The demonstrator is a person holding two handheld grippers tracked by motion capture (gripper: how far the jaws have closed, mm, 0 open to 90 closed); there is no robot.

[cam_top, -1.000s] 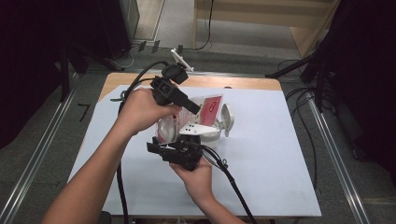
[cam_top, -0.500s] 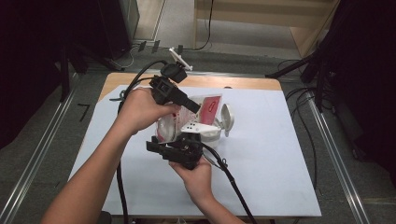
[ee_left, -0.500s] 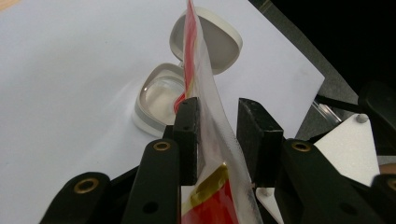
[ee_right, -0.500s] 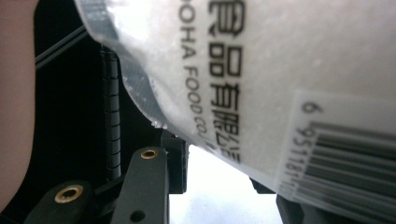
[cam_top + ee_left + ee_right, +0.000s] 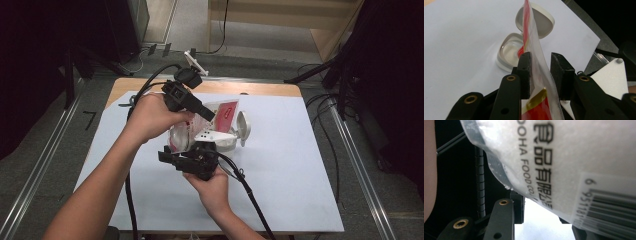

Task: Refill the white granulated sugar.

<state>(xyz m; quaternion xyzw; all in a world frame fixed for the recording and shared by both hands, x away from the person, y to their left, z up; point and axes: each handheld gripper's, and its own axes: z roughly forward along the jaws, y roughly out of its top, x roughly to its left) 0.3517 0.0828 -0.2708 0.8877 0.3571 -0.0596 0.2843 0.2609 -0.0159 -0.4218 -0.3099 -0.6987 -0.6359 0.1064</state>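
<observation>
I hold a food pouch [image 5: 192, 131] up off the desk [image 5: 300, 165] between my two grippers, just beside an open white case [image 5: 227, 140] whose hinged lid stands up at its far side. The case sits open and near so that whatever comes out of the pouch has a short way to go; that, I judge, is why I keep the pouch over that spot and not out on the bare sheet.

My left gripper [image 5: 539, 72] comes in from above at the pouch's upper edge [image 5: 534, 50]. Its fingers [image 5: 525, 72] stand a little apart with the clear film running between them; the left pad touches the film, the right one shows a gap, so this looks like a loose hold rather than a firm clamp.

My right gripper [image 5: 197, 159] takes the pouch from below. In its own view the frosted back of the pouch, with print and barcode [image 5: 606, 202], lies across the fingers [image 5: 517, 206]; I cannot tell whether they press on it.

Holding the two ends apart keeps the film taut, which I judge suits tearing or opening the top.
</observation>
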